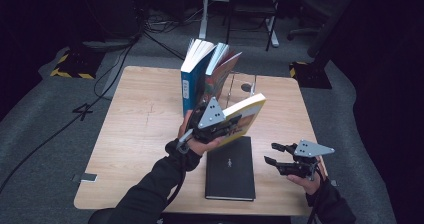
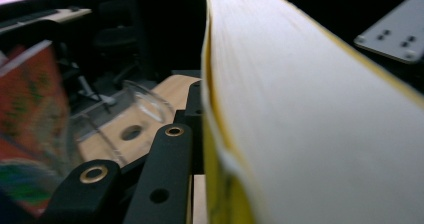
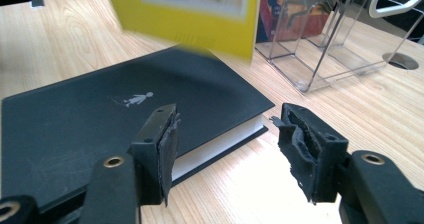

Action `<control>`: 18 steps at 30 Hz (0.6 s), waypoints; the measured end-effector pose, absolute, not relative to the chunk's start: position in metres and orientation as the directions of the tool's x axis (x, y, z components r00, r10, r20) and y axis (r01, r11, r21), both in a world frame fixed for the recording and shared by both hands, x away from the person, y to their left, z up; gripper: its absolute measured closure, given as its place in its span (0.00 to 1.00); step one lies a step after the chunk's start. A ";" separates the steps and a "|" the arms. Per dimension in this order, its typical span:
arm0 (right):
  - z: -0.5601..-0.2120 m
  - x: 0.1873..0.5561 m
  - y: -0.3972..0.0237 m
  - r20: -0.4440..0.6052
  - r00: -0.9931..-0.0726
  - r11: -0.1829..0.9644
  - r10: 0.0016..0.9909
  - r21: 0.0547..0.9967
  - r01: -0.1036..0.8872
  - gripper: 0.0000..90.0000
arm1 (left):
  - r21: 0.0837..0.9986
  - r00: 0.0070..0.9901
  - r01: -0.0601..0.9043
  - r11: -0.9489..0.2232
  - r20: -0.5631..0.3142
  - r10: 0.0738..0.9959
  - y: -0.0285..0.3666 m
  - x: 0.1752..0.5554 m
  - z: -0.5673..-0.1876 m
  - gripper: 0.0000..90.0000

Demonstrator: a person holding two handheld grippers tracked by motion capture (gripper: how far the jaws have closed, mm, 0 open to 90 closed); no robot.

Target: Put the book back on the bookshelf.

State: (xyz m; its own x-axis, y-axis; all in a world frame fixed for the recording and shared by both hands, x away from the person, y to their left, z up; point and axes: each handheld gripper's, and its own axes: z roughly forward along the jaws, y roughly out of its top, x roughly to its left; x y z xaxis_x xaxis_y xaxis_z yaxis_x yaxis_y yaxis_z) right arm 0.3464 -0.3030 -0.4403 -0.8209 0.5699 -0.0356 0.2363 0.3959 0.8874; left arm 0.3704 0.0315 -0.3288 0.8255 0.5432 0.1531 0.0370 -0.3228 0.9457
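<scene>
Dim room w/ dark surroundings, counter (image 1: 140,134) lit from overhead, yellow book (image 3: 185,14) motion-blurred, bg soft in left gripper view, slight glare on clear stand (image 3: 325,54)

I work in what looks like a recording lab or studio: dark walls all around, grey carpet with a taped number four (image 1: 82,111), cables (image 1: 112,66) trailing over the floor, yellow-and-black hazard-striped stand bases (image 1: 72,66), an office chair (image 1: 320,4) behind. My wooden bench (image 1: 140,134) stands alone, lit from above.
</scene>
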 end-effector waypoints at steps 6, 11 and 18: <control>-0.443 0.347 -0.301 -0.039 -0.824 0.408 0.565 0.881 0.238 0.49 | 0.953 0.747 0.067 -0.296 0.149 0.648 0.046 0.390 -0.318 0.83; -0.446 0.347 -0.297 -0.043 -0.826 0.423 0.562 0.873 0.243 0.48 | 0.944 0.673 0.089 -0.318 0.179 0.718 0.048 0.408 -0.317 0.83; -0.449 0.348 -0.297 -0.040 -0.826 0.427 0.562 0.869 0.248 0.47 | 0.938 0.609 0.115 -0.326 0.192 0.769 0.043 0.424 -0.319 0.83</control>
State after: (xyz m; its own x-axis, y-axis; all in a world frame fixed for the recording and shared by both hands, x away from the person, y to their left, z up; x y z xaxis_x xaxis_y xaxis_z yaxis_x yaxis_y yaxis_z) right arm 0.3482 -0.2971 -0.4487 -0.8259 0.5623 -0.0402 0.2485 0.4271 0.8694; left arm 0.4238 0.0434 -0.3187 0.6094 0.7692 0.1924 0.1153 -0.3260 0.9383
